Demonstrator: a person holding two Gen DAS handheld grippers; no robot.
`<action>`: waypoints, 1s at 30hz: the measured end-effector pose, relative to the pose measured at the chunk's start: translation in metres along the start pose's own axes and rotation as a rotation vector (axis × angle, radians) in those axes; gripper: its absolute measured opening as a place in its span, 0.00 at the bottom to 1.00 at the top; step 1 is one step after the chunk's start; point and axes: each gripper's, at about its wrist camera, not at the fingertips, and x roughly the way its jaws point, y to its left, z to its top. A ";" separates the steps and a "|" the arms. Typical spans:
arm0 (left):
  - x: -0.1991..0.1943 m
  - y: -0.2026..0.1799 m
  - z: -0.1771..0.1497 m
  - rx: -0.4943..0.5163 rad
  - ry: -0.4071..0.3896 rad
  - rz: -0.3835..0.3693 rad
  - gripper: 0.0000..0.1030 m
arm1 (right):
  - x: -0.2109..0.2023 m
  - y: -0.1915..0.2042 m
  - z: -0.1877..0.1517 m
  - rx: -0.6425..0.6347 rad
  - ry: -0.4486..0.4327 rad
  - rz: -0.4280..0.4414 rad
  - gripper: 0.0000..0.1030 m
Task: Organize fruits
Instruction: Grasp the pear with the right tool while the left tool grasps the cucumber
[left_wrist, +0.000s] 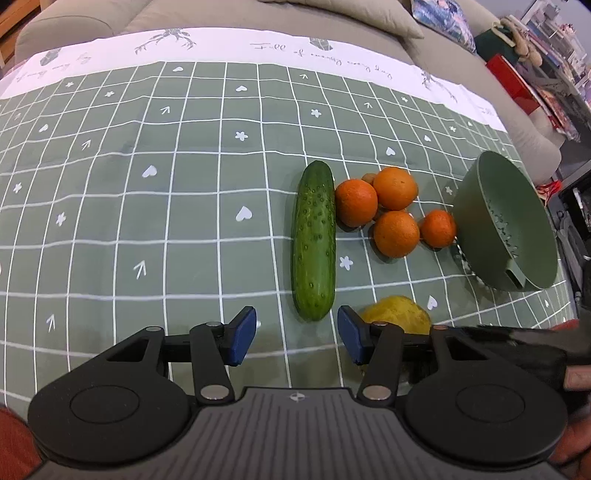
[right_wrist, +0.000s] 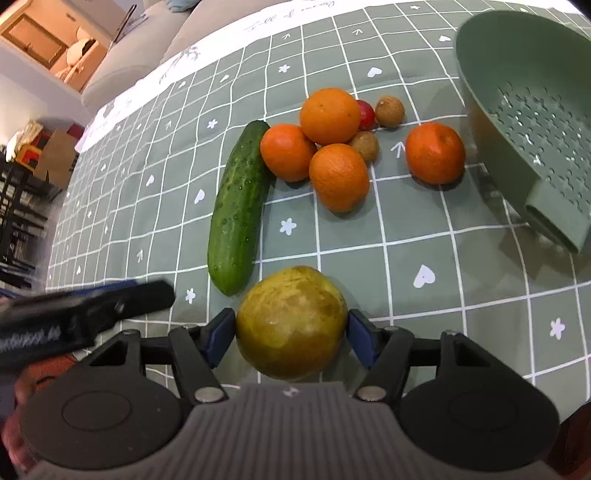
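Yellow-green round fruit (right_wrist: 291, 323) sits bottom centre of the right wrist view, right gripper (right_wrist: 291, 334) straddling its widest part, blue pads at or nearly on the skin; firm contact unclear. Looks heavy, rigid, smooth-skinned, so it may slip: grip the equator. Left gripper (left_wrist: 297, 334) half-open, empty, below cucumber (left_wrist: 314, 242). Colander (right_wrist: 524, 122) upper right.

Cursive script printed along white border of tablecloth (left_wrist: 332, 55), beyond cucumber (left_wrist: 314, 240); upside down, not legible.
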 end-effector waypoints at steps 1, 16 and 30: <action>0.003 -0.001 0.003 0.005 0.003 0.003 0.58 | -0.001 0.000 0.000 -0.014 -0.003 -0.008 0.60; 0.066 -0.034 0.057 0.171 0.045 0.082 0.57 | -0.017 -0.025 0.023 -0.075 -0.042 -0.129 0.60; 0.083 -0.047 0.066 0.175 0.078 0.108 0.39 | -0.015 -0.032 0.021 -0.071 -0.033 -0.110 0.61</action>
